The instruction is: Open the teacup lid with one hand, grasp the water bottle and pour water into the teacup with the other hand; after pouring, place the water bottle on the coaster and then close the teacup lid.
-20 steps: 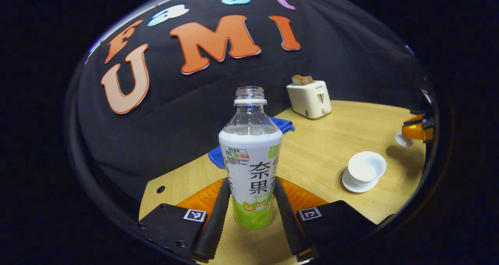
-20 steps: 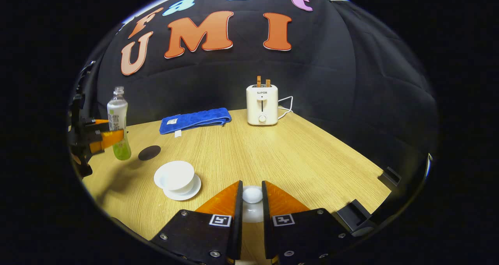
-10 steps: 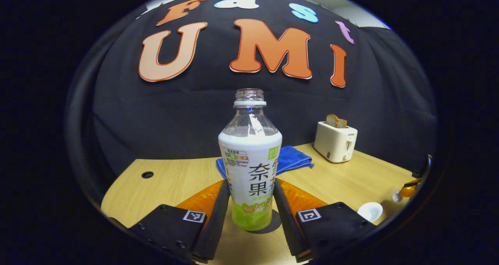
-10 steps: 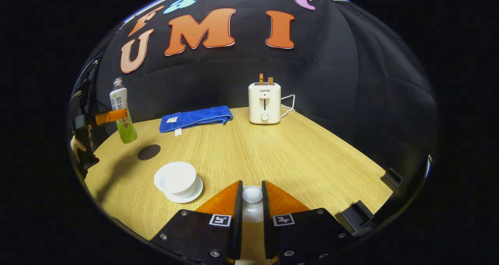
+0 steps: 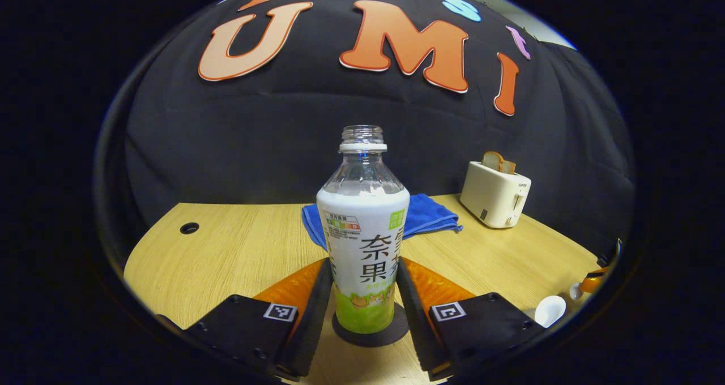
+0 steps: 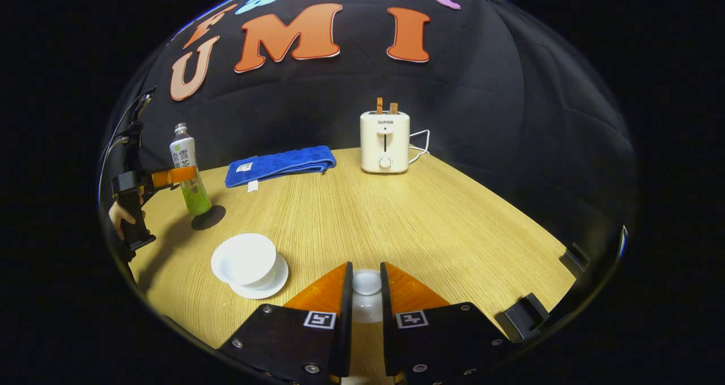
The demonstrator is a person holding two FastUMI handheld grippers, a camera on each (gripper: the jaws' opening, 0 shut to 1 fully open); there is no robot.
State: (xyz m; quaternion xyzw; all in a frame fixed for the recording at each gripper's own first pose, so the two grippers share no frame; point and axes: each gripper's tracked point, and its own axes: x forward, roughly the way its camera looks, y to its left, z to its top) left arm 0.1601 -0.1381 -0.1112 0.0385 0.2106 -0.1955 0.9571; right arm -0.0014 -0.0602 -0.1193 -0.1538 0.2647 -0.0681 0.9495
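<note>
A capless water bottle (image 5: 362, 238) with a white and green label stands upright between the fingers of my left gripper (image 5: 362, 269), which is shut on it. Its base meets the dark round coaster (image 5: 371, 334); I cannot tell whether it rests there. In the right gripper view the bottle (image 6: 190, 175), coaster (image 6: 208, 218) and left gripper (image 6: 170, 176) are at far left. My right gripper (image 6: 365, 269) is shut on the knob of the white lid (image 6: 366, 286), low over the table. The uncovered white teacup (image 6: 243, 259) sits on its saucer left of it.
A blue folded towel (image 6: 280, 164) and a white toaster (image 6: 385, 141) with toast stand at the back of the wooden table (image 6: 430, 221). A hand (image 6: 122, 212) grips the left gripper's handle. A cable hole (image 5: 188, 227) is near the table's far left edge.
My left gripper has carried the bottle away from the teacup and lowered it onto the coaster. The right gripper has kept hold of the lid and barely moved.
</note>
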